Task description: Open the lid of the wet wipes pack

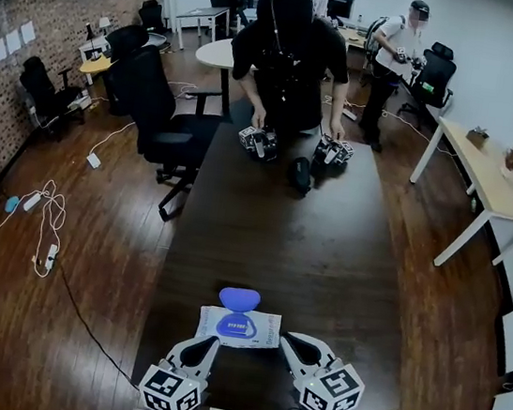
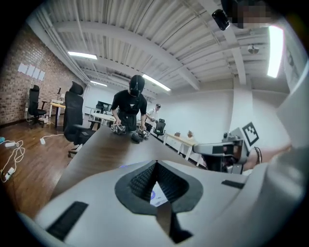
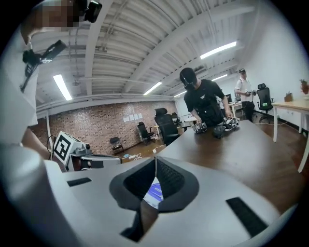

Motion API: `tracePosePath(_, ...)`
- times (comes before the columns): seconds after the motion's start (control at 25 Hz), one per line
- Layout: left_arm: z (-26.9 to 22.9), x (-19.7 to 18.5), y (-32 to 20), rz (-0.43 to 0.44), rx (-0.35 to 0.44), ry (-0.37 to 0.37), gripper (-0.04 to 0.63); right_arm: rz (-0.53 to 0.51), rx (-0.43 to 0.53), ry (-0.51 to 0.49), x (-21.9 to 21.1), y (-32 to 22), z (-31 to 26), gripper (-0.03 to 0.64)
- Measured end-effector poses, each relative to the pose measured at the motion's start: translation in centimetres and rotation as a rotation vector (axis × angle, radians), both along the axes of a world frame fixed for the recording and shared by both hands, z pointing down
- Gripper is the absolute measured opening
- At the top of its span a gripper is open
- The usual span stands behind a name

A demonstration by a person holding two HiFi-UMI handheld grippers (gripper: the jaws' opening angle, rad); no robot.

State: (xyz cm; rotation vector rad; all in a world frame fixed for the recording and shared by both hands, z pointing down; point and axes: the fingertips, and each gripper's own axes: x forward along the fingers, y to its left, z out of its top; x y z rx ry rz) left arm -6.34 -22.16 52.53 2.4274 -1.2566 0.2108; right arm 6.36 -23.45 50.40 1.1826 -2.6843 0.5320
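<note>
The pack (image 1: 238,328) lies flat at the 6 o'clock end of the table (image 1: 280,241), just in from the near edge. Its blue lid (image 1: 240,298) is already flipped open and sits at the pack's 12 o'clock, with a blue oval showing on the pack's top. My left gripper (image 1: 211,343) is at the pack's 7 o'clock and my right gripper (image 1: 287,342) at its 4 o'clock, both angled in toward its near corners. From above I can't tell whether either touches it. In the left gripper view the left gripper's (image 2: 155,163) jaws meet at the tips with nothing pinched, and a sliver of the pack (image 2: 155,197) shows through the gap beneath them. The right gripper view shows the same: the right gripper (image 3: 155,158) is closed tip to tip and empty, with the pack's blue print (image 3: 155,192) visible below. Each gripper view also catches the other gripper off to the side at about the same height. At the table's 12 o'clock end a person (image 1: 292,53) in black leans over it with both hands down. A black chair (image 1: 156,109) stands at the table's 10 o'clock, and a white desk (image 1: 483,174) is well apart at 2 o'clock.
</note>
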Motion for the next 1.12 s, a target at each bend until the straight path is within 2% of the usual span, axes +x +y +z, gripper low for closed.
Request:
tracePosePath(0.12, -2.4, 0.9, 1.1, 0.002, 0.053, 0.017, 0.002, 0.062, 0.004, -0.028, 2.5, 2.8, -0.6, 0.008)
tracePosePath(0.24, -3.9, 1.8, 2.4, 0.004, 0.077, 0.021, 0.002, 0.096, 0.001, 0.008, 4.2, 5.2, -0.3, 0.008)
tracePosePath(0.52, -5.0, 3.1, 6.0, -0.027, 0.074, 0.026, 0.002, 0.055, 0.057, 0.072, 5.2, 10.0, -1.7, 0.008)
tracePosePath(0.72, -4.4, 3.1, 8.2, -0.032, 0.075, 0.007, 0.002, 0.038, 0.074, 0.028, 5.6, 11.6, -1.7, 0.008)
tracePosePath(1.12, -4.9, 3.0, 10.5, -0.055, 0.087, 0.0, 0.002, 0.02, 0.105, 0.026, 5.6, 13.5, -3.2, 0.008)
